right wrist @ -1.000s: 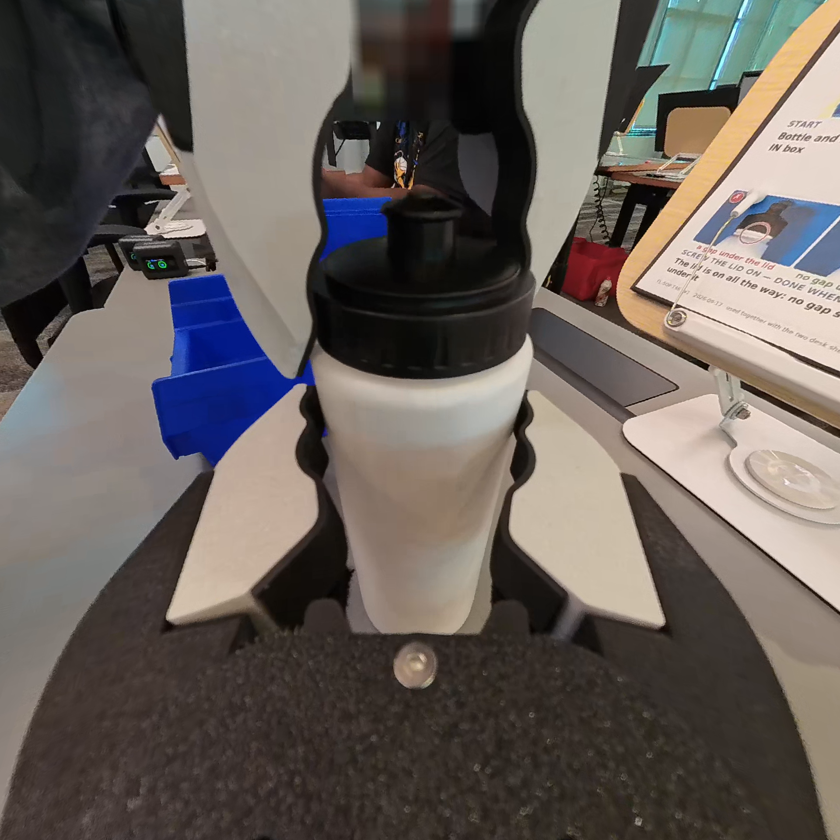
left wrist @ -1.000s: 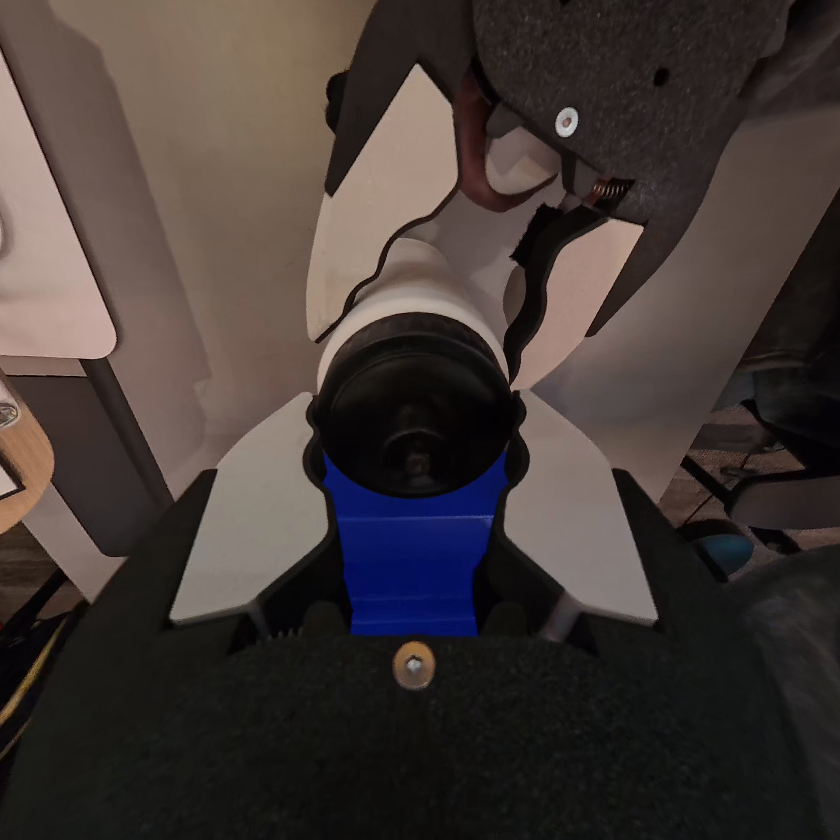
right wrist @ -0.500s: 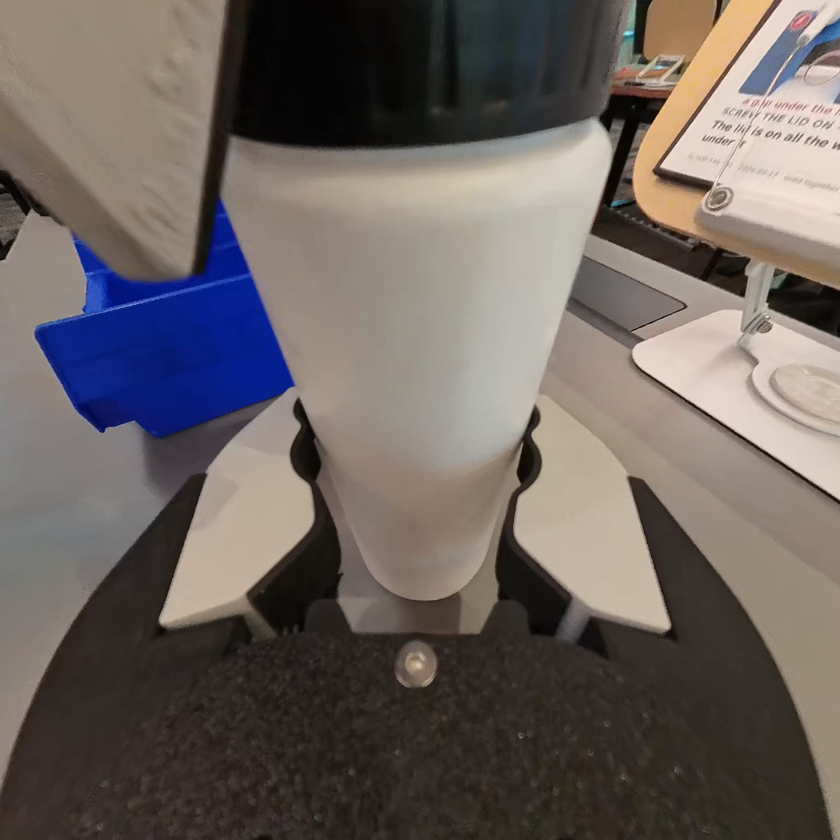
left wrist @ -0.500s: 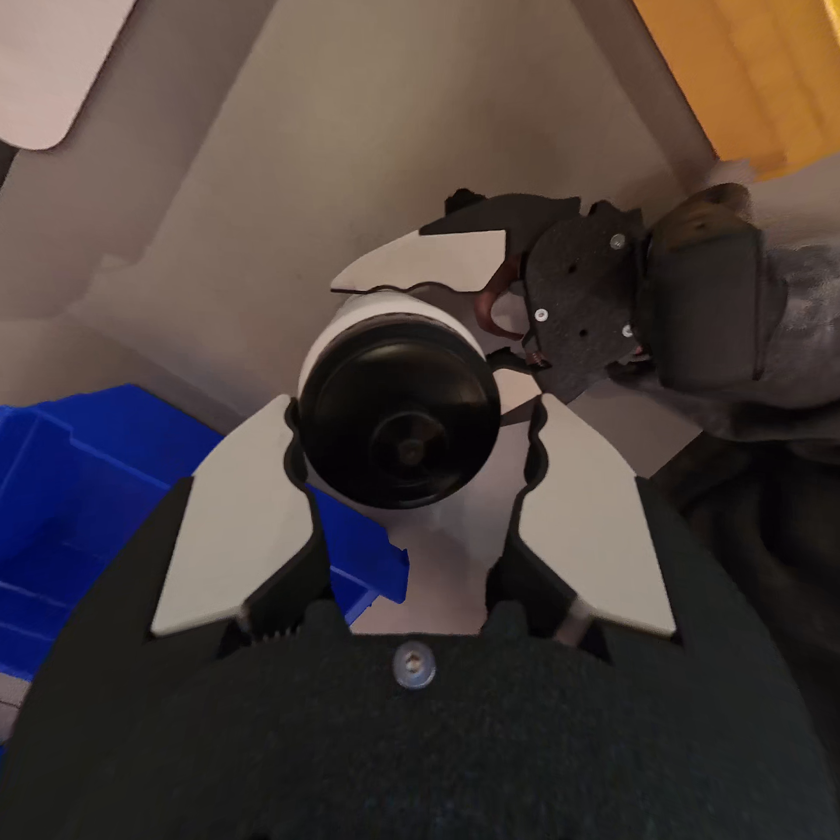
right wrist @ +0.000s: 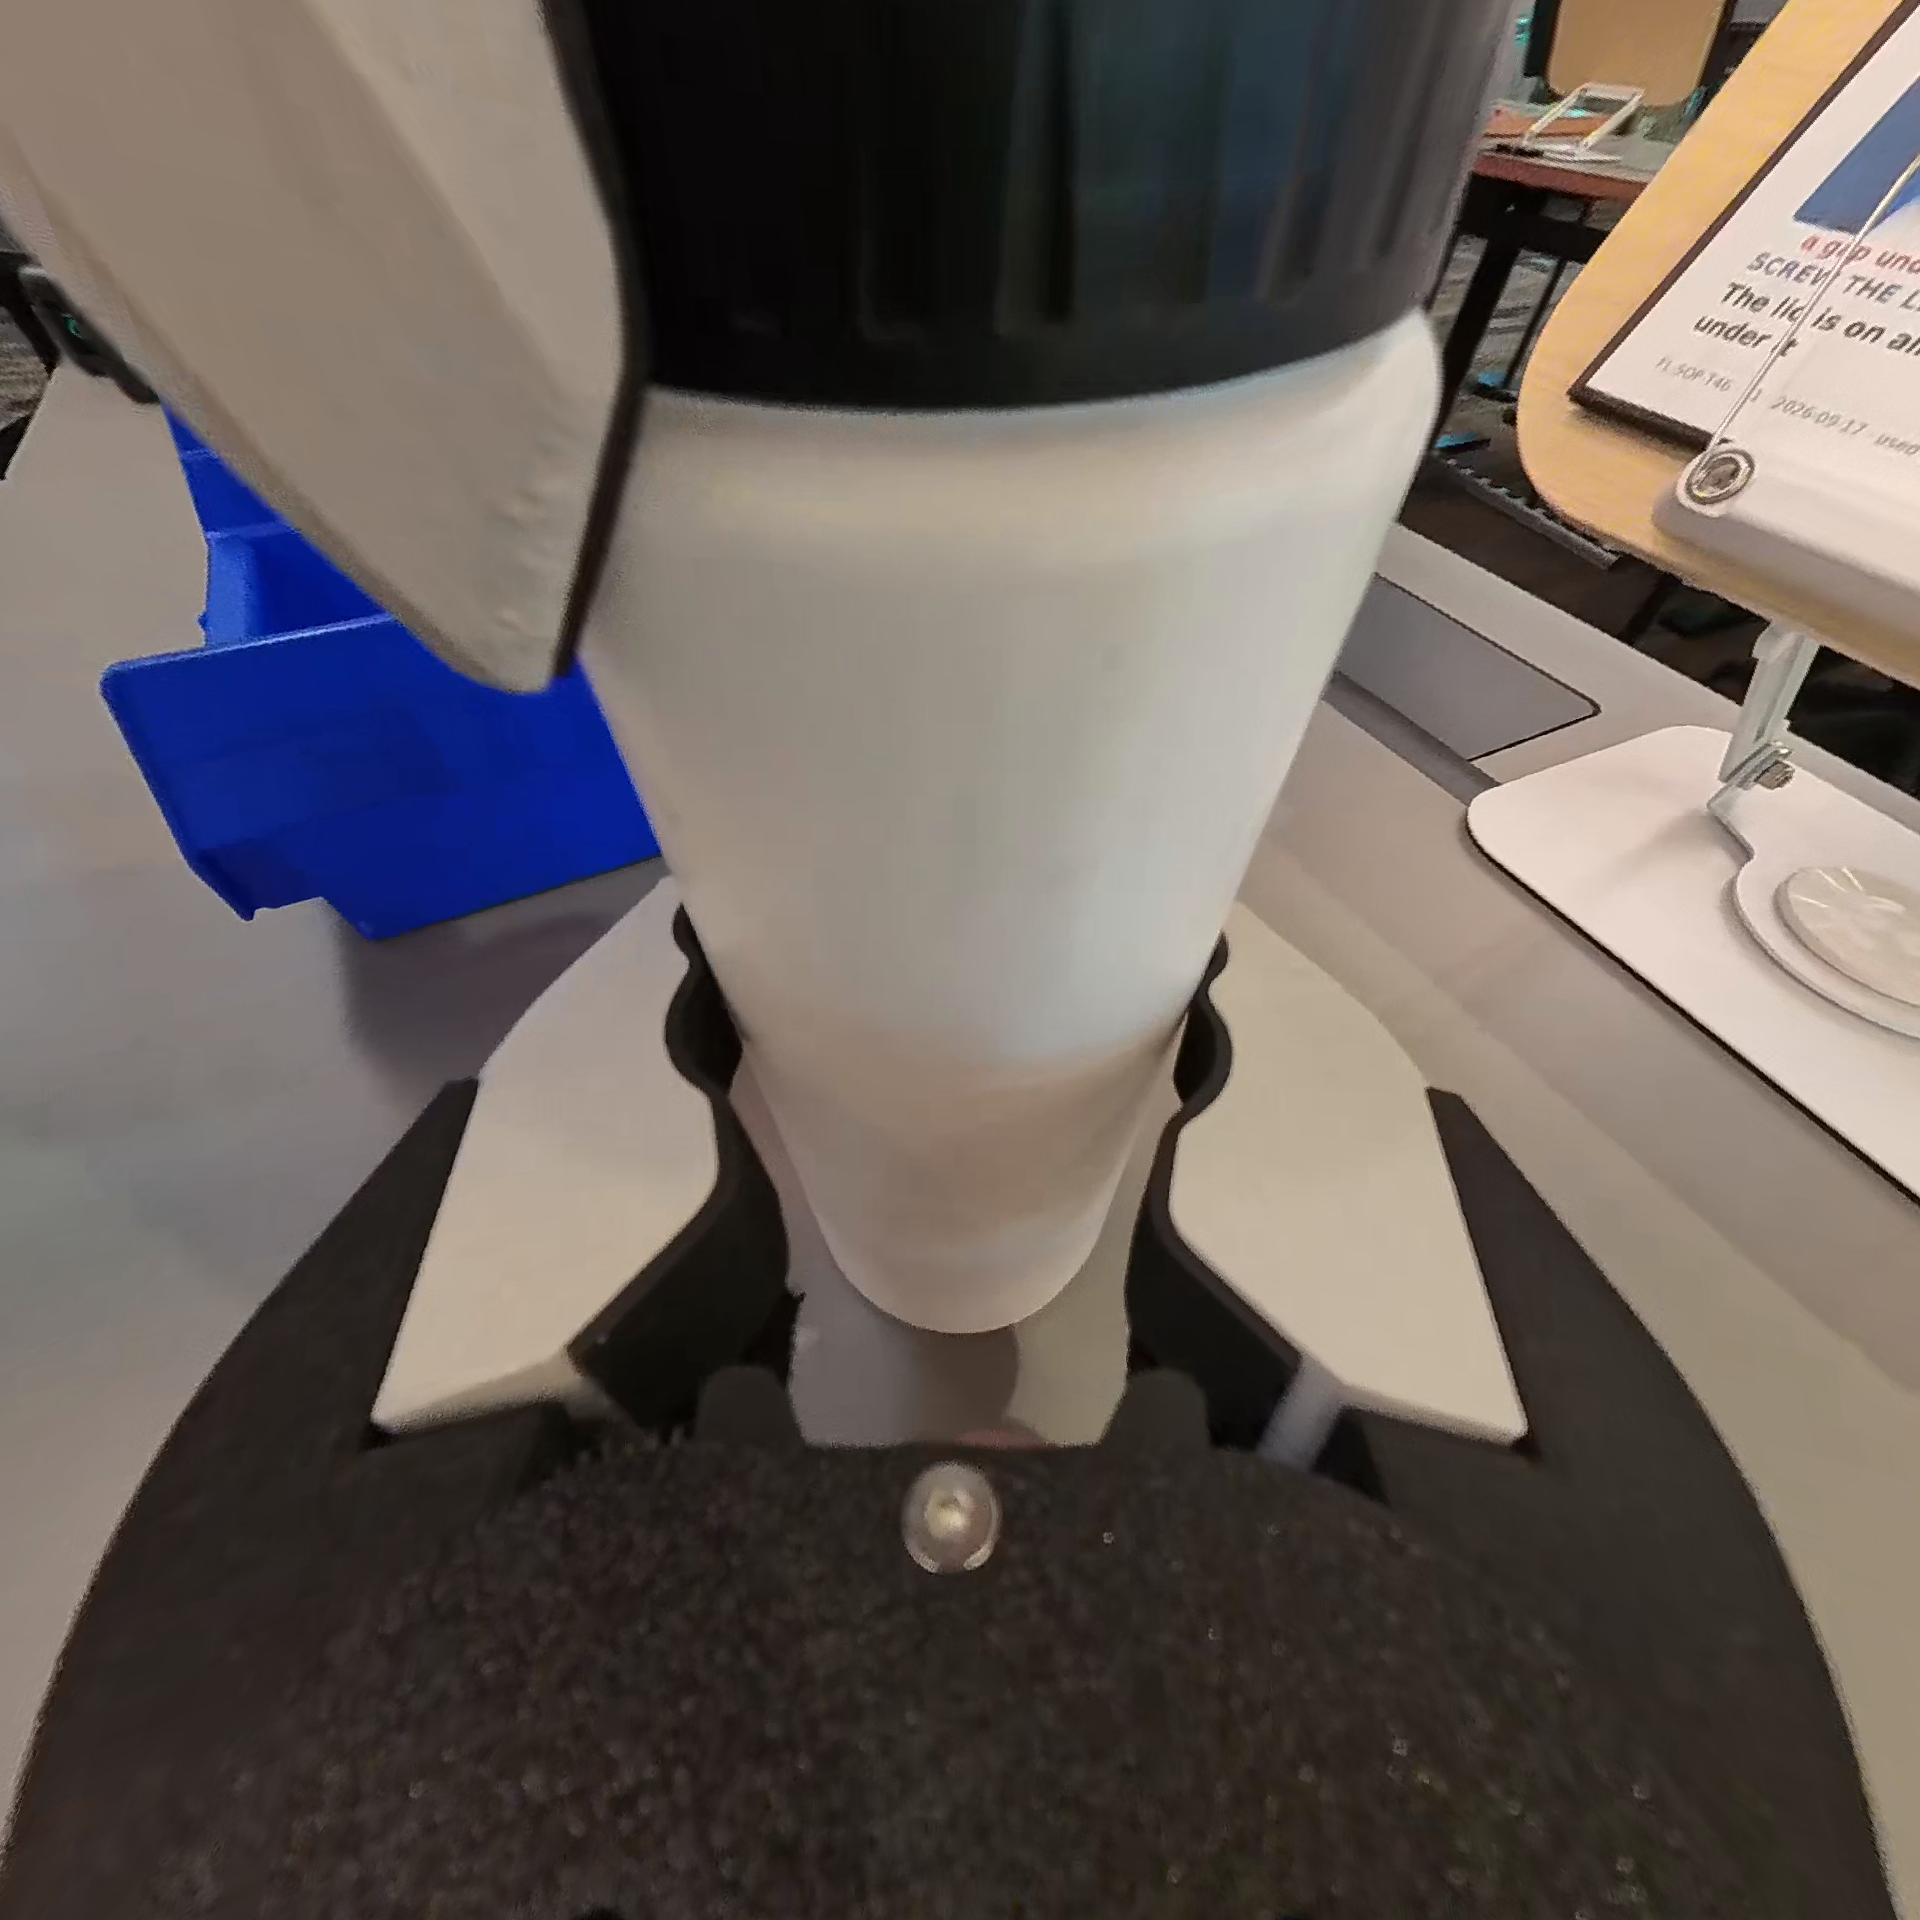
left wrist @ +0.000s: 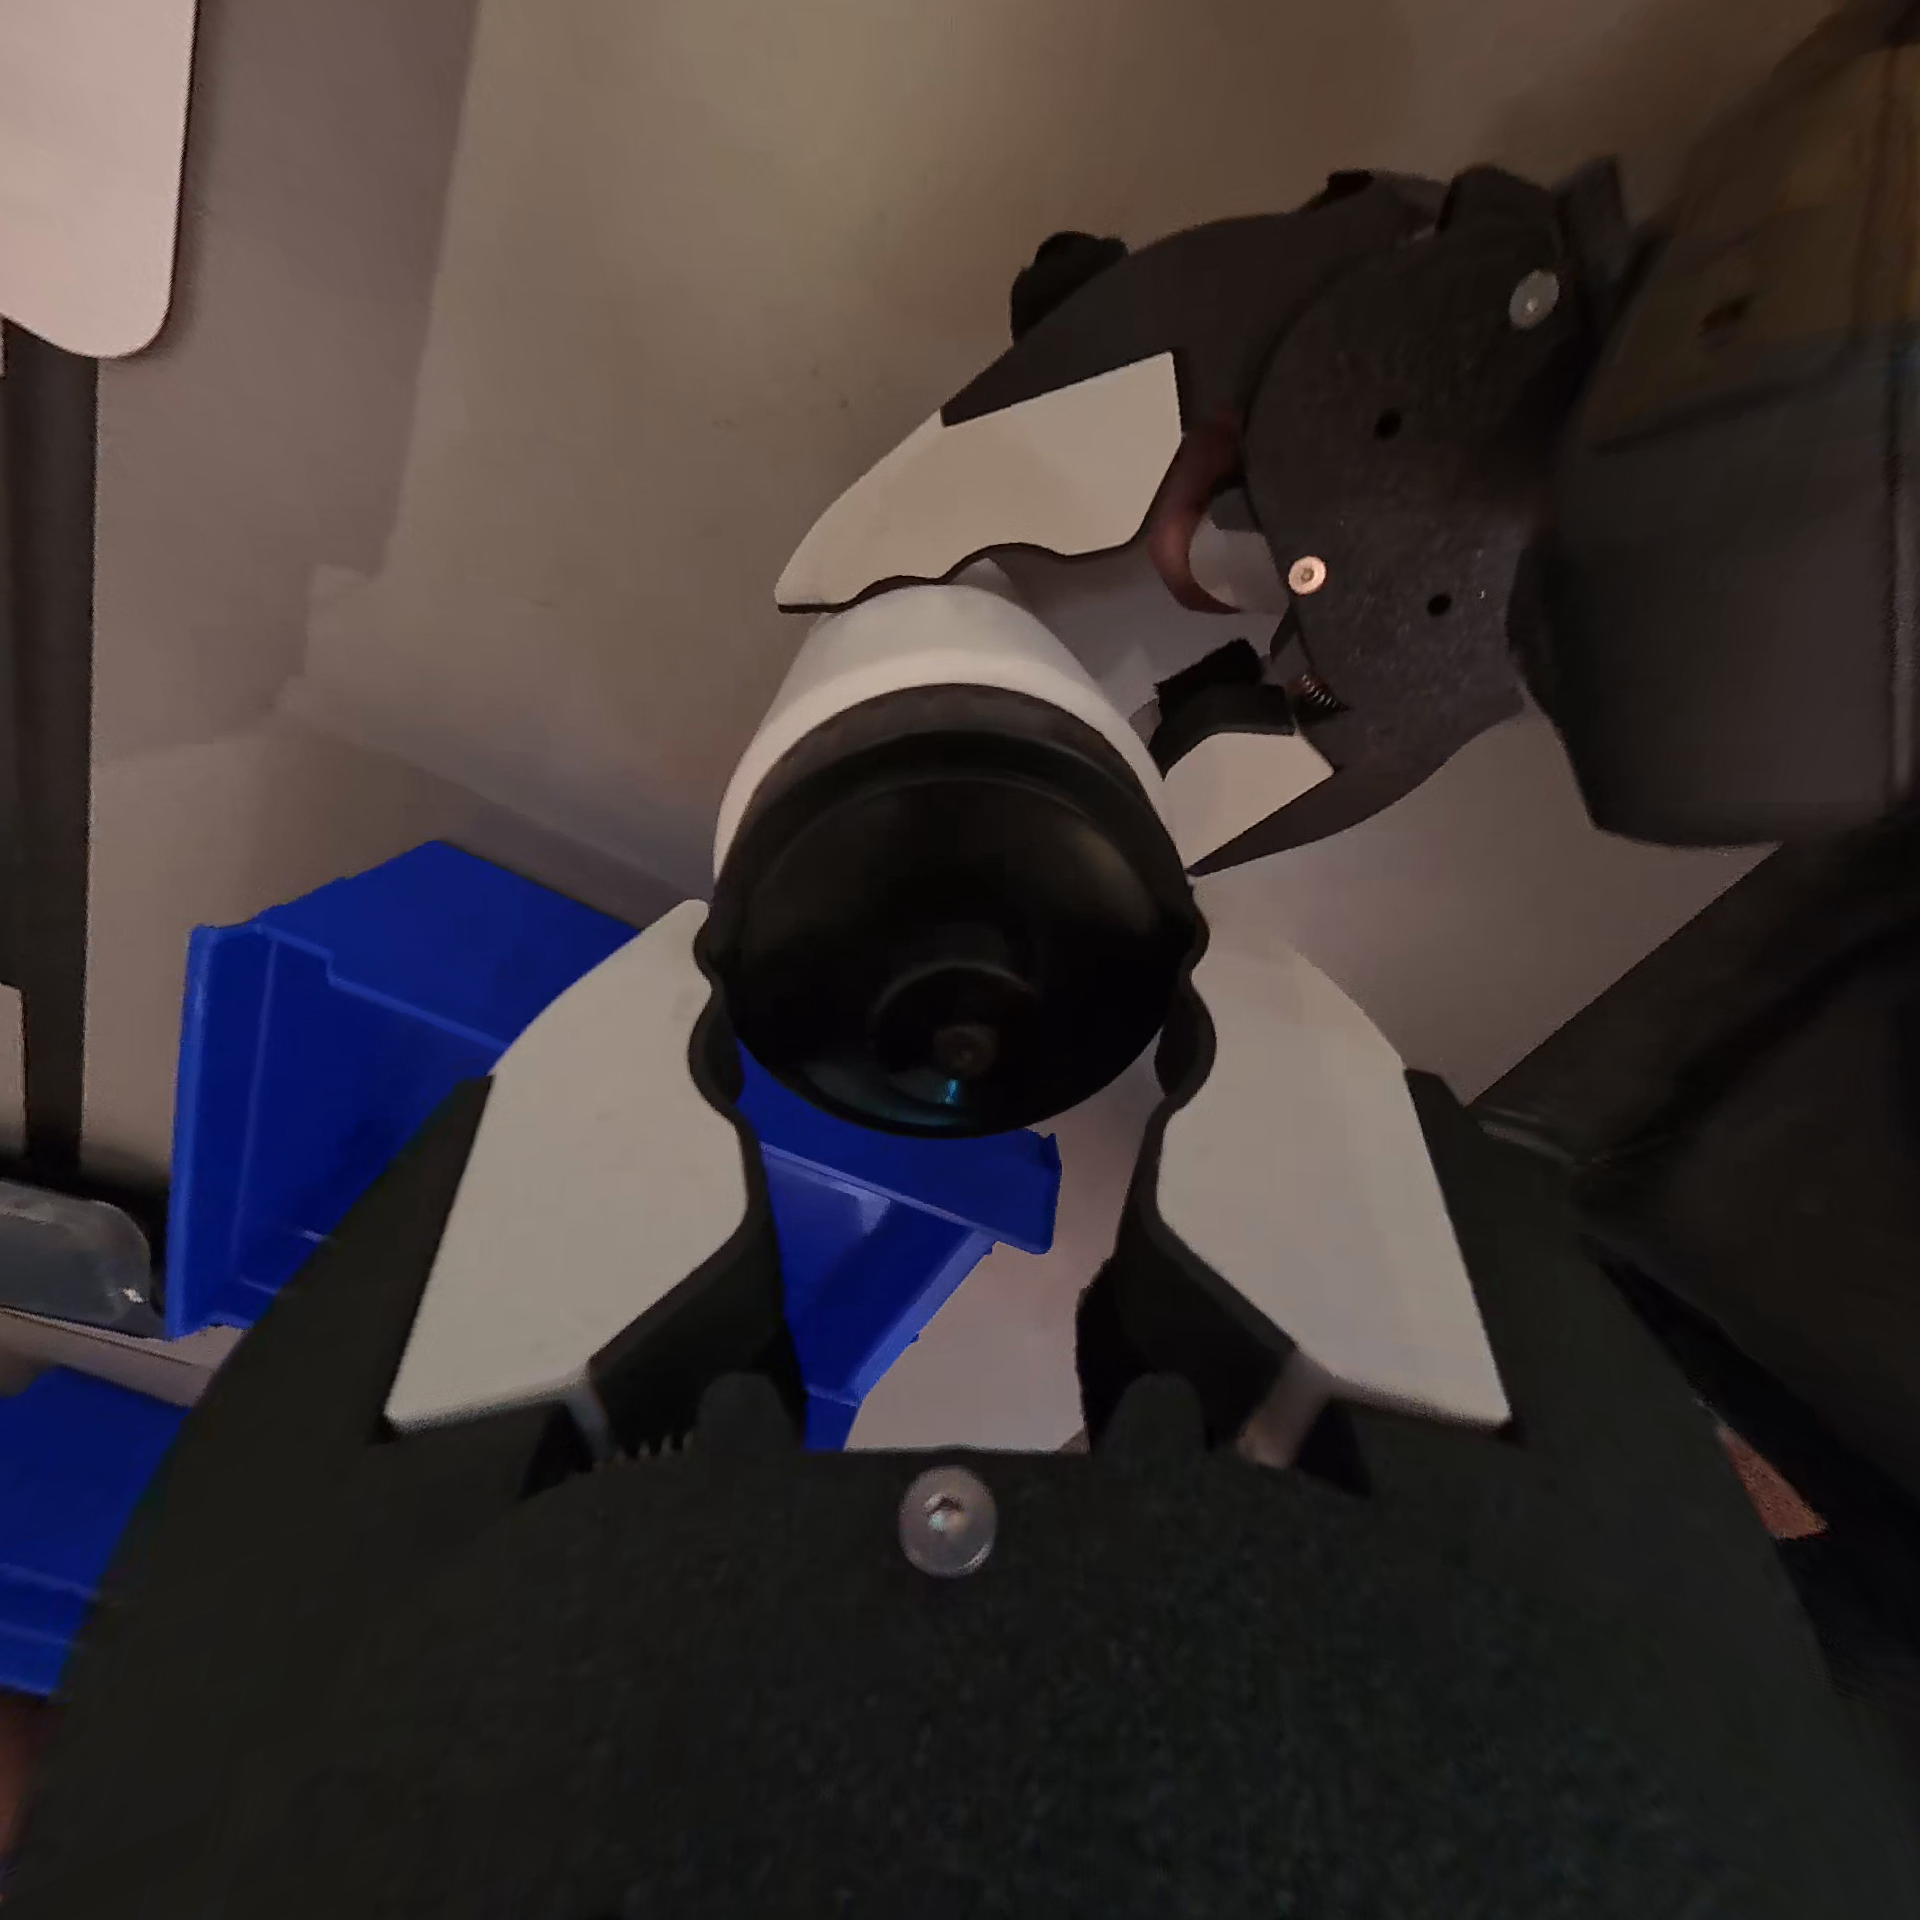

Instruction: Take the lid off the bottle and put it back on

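A white bottle (right wrist: 977, 779) with a black lid (right wrist: 1018, 208) is held upright above the grey table. My right gripper (right wrist: 951, 997) is shut on the lower part of the bottle's body. In the left wrist view I look down on the lid (left wrist: 935, 935) from above. My left gripper (left wrist: 951, 956) is shut on it, with a fingertip touching each side of the rim. One left finger (right wrist: 312, 312) shows at the upper left of the right wrist view. The right gripper's finger (left wrist: 997, 488) shows beyond the bottle (left wrist: 914, 655). The bottle's base is hidden.
Blue bins (right wrist: 364, 790) stand on the table (right wrist: 156, 1039) to the left of the bottle and also show in the left wrist view (left wrist: 416, 1091). An instruction board on a wooden panel (right wrist: 1766, 312) stands on a white base (right wrist: 1610, 883) at the right.
The left gripper's jaws stood wider around the lid half a second ago and have closed on its rim again, at a new angle. The bottle has come closer to the right camera.
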Motion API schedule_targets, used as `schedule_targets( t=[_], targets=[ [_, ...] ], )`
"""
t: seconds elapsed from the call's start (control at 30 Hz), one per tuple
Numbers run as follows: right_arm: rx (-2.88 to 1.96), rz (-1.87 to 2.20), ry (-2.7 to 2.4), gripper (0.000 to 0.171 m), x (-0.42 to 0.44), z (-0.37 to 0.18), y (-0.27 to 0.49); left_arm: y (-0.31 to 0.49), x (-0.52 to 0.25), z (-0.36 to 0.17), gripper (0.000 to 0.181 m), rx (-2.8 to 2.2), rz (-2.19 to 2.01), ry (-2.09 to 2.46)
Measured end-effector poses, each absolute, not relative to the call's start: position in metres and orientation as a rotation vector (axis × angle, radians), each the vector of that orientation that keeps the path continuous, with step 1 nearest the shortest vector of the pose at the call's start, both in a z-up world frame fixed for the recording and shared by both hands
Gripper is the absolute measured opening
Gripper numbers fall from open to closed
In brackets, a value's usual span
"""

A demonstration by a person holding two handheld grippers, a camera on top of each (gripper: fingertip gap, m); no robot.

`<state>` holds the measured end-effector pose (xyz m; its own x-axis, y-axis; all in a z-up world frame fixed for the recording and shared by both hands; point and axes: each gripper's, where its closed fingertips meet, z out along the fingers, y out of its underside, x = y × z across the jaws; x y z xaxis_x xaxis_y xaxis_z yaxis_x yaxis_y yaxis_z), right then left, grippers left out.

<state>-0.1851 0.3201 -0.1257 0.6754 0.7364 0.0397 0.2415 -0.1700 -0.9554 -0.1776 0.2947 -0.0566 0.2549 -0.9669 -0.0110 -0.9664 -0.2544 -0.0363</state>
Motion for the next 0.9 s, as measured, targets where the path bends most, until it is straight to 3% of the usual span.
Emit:
schedule_targets(
  t=[0.53,0.77,0.9],
  targets=[
    [-1.703,0.623,-0.728,0.089,-0.182,-0.125,0.322,0.294,-0.178,-0.052,0.078,-2.346,-0.268,1.844],
    [-1.645,0.62,-0.647,0.108,-0.173,-0.108,0.324,0.242,-0.215,0.001,0.079,-1.976,-0.744,1.238],
    [-1.62,0.592,-0.644,0.113,-0.179,-0.101,0.327,0.187,-0.258,-0.021,0.101,-1.746,-0.826,0.839]
  ],
)
